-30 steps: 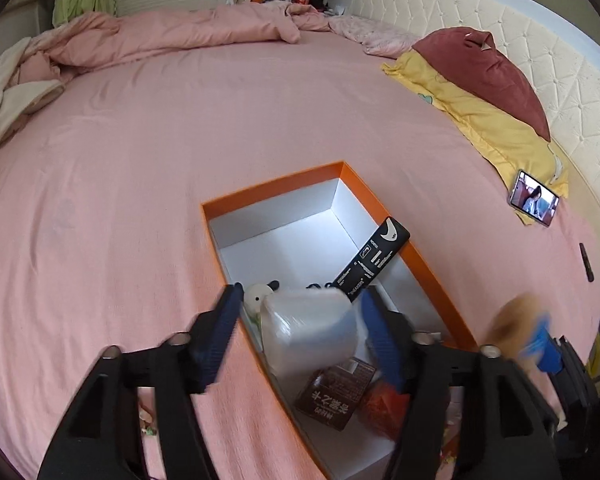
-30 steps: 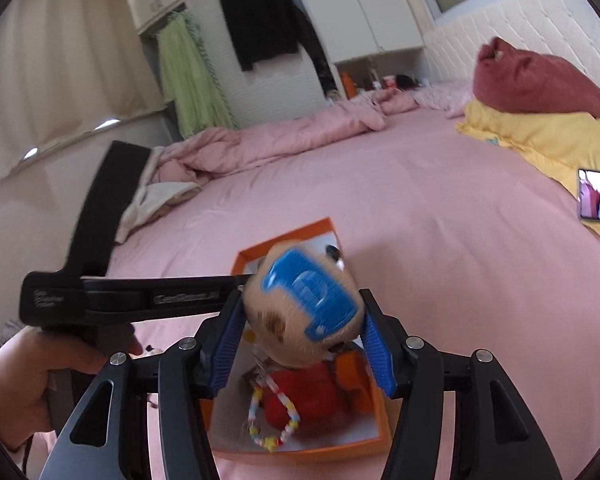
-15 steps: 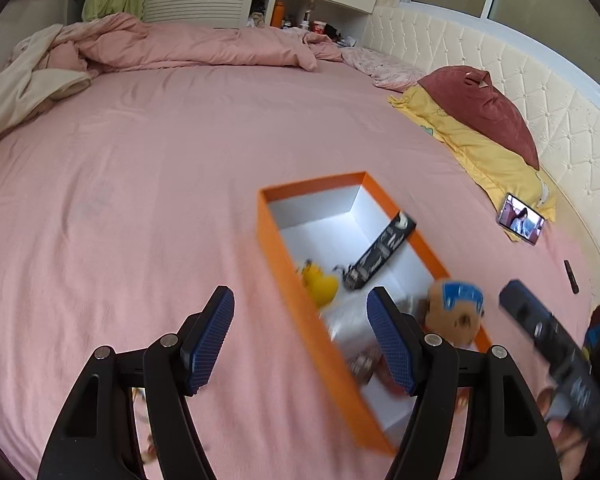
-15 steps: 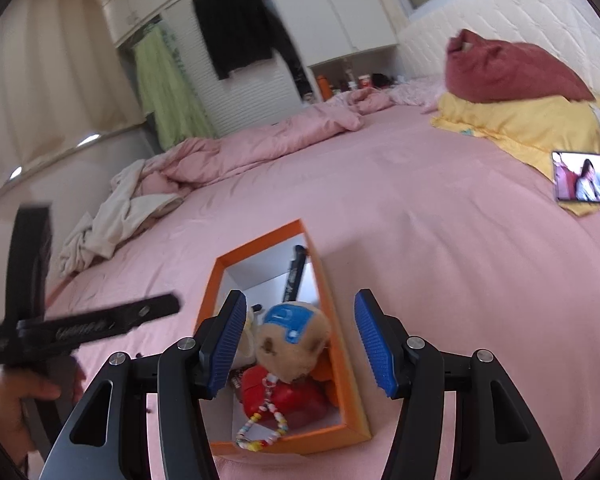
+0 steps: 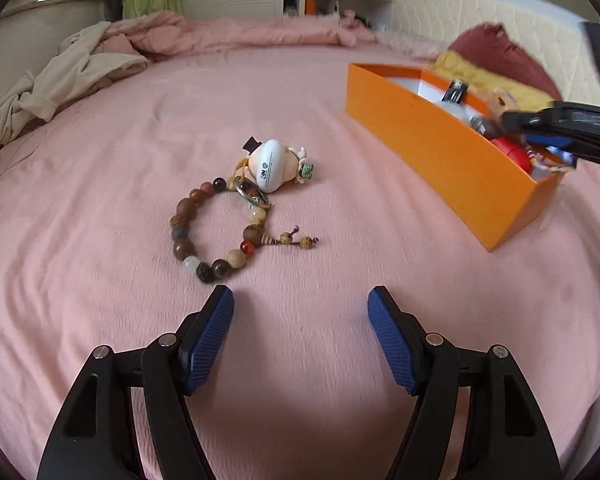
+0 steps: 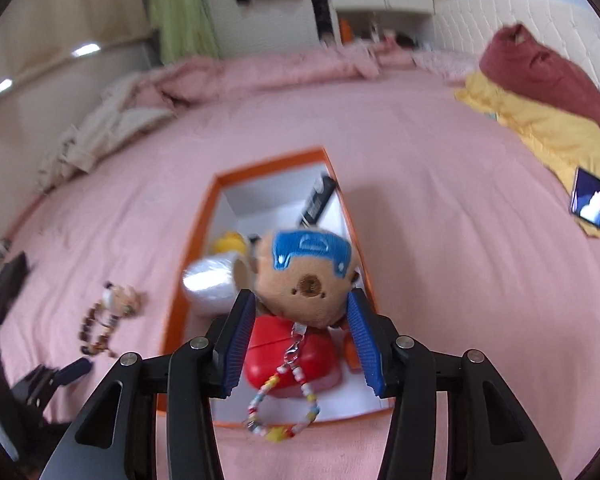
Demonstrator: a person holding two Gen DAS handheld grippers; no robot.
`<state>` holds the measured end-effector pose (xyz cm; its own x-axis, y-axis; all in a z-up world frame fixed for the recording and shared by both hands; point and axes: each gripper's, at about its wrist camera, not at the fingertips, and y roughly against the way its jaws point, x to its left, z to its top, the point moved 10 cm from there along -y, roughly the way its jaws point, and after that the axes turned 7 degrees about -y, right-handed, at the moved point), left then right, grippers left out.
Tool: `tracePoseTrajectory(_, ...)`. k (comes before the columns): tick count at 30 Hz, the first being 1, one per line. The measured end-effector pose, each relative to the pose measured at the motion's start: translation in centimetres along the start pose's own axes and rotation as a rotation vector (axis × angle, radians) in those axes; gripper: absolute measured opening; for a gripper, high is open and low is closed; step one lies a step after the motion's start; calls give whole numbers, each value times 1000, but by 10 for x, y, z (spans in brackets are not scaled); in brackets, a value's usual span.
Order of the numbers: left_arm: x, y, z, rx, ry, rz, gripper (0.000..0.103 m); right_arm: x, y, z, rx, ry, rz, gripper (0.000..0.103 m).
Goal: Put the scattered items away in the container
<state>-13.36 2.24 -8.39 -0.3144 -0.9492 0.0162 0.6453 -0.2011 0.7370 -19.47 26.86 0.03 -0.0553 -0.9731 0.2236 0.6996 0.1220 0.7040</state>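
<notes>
Swinging away from the orange cardboard box [image 5: 440,148], the empty, spread left gripper [image 5: 300,328] now faces a wooden bead bracelet [image 5: 216,232] on the pink bedsheet [image 5: 100,200] (light, floppy; pinch one bead). The right gripper [image 6: 300,332] is parted around the plush bear [image 6: 306,280] in the box.

The right tool [image 6: 302,340], open, is above the orange box [image 6: 188,264]; a plush bear head [image 6: 306,280] lies between its fingers.

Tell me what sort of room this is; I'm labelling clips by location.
Most likely a bedroom: the work surface is a bed with a pink sheet, pillows against a padded headboard, and clothes hanging by wardrobes.
</notes>
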Motion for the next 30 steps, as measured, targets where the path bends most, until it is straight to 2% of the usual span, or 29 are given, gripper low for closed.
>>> tracePoseTrajectory(3, 1, -5, 1, 20, 12, -11, 76, 7, -9, 12, 6, 14, 19, 32)
tracePoseTrajectory(5, 1, -6, 1, 19, 11, -12, 77, 13, -11, 25, 3, -3, 52, 31)
tracePoseTrajectory(9, 0, -5, 1, 16, 15, -16, 77, 26, 6, 67, -86, -23, 85, 33)
tracePoseTrajectory(10, 0, -4, 2, 17, 14, -16, 77, 28, 9, 73, -100, -27, 93, 35)
tracePoseTrajectory(11, 0, -4, 2, 17, 14, -16, 77, 29, 11, 77, -112, -31, 101, 44)
tracePoseTrajectory(12, -1, -4, 2, 17, 14, -16, 77, 27, 8, 75, -96, -36, 88, 65)
tracePoseTrajectory(13, -1, -4, 2, 17, 15, -16, 77, 24, 4, 70, -76, -42, 73, 74)
tracePoseTrajectory(14, -1, -3, 2, 17, 16, -17, 77, 21, 1, 66, -57, -48, 58, 76)
tracePoseTrajectory(19, -1, -1, 2, 13, 28, -26, 77, 14, 23, 32, -135, -57, 55, 76)
tracePoseTrajectory(22, 1, 2, 4, 7, 49, -32, 77, 33, 40, -8, -159, -4, 103, 76)
tracePoseTrajectory(25, 15, 10, 5, -11, 119, -26, 77, 67, 53, -43, -183, 100, 165, 75)
tracePoseTrajectory(27, 33, 16, 7, -25, 162, 3, 77, 101, 58, -70, -164, 205, 255, 65)
tracePoseTrajectory(29, 57, 21, 9, -30, 190, 59, 77, 127, 54, -92, -111, 290, 304, 52)
tracePoseTrajectory(30, 66, 23, 9, -26, 195, 81, 77, 140, 52, -104, -82, 332, 326, 50)
